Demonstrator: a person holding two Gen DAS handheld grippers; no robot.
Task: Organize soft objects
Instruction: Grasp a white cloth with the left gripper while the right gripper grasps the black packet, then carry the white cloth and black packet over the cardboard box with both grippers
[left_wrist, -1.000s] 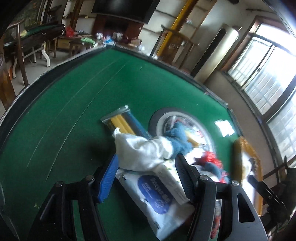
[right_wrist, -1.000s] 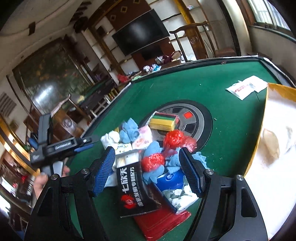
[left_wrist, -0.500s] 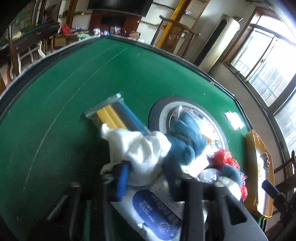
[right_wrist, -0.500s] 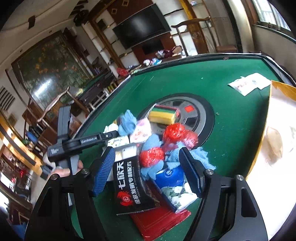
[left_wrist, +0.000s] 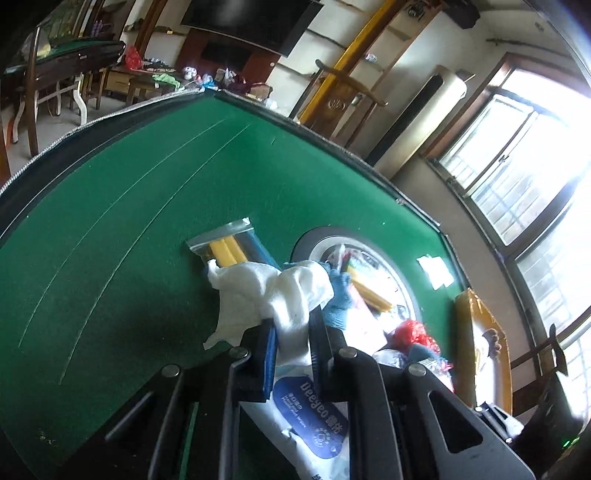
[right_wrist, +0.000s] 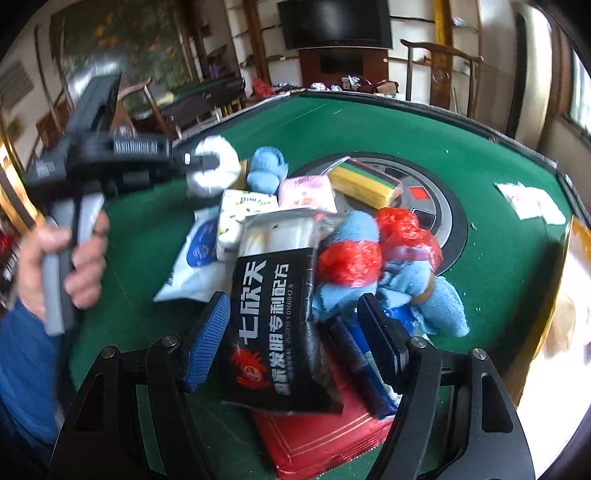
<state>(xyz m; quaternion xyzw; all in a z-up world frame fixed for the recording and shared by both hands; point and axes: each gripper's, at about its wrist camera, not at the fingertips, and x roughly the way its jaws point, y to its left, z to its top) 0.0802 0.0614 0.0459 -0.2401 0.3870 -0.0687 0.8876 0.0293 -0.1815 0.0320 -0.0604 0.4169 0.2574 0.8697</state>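
Left gripper now pinching the white cloth. A second ago its jaws were spread around the cloth; half a second ago they were mid-close and blurred; now the pads are pressed tight on a fold of it. From the right wrist view the cloth looks lifted clear of the pile, hanging off the left gripper above the green table, toward its left side. Rest of the cloth drapes forward over the zip bag of yellow and blue sticks, which lies on the felt just beside the round centre hub.

Right gripper spread wide, holding nothing, hovering over the black packet at the near side of the pile. It has barely shifted across the last second.

Pile is otherwise as it was: wipes pack directly under the left jaws, blue socks, pink tissue pack, striped sponge on the hub, red-wrapped blue cloths, red pouch under the black packet.

Meaning for the task: first soft item looks secured, so the grasp step reads as done and the carry is next. Yellow tray at the right edge is my guess for the drop point, can't confirm. Risk: the grip is on one fold only and a loose tail could snag the zip bag on the way out.
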